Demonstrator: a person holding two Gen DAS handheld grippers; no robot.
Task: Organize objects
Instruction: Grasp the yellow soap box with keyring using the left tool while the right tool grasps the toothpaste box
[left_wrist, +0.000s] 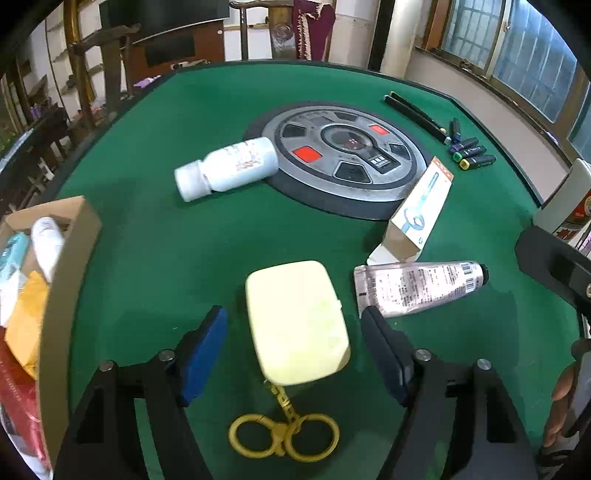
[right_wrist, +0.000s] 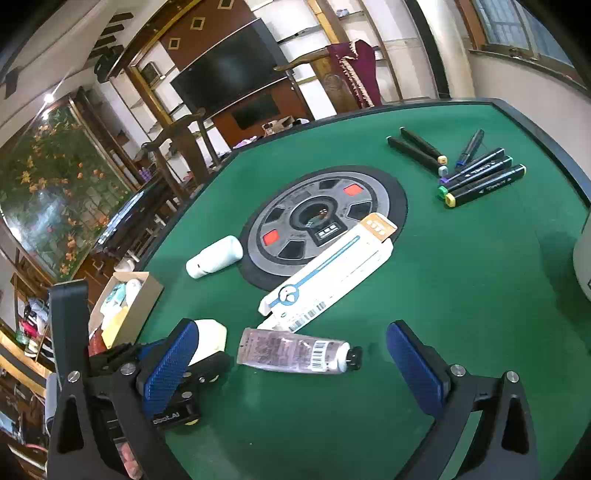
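Table felt (left_wrist: 155, 236) is deep green, and the case (left_wrist: 297, 319) is pale yellow with gold rings (left_wrist: 284, 435). Bottle (left_wrist: 227, 168) is white; gripper pads (left_wrist: 201, 356) are blue.

In the right wrist view the pale yellow case (right_wrist: 210, 338) is partly hidden by the left hand-held gripper (right_wrist: 207, 365), and the white container (right_wrist: 583, 266) is cut off by the right edge.

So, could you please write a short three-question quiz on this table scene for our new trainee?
1. True or false: the left gripper is shut on the pale yellow case.
2. What lies between the right gripper fingers? A) white bottle B) tube C) markers
3. Fill in: the cardboard box sits at the table's ____ edge in the left wrist view.

Key: 1 false, open; 2 B; 3 left.
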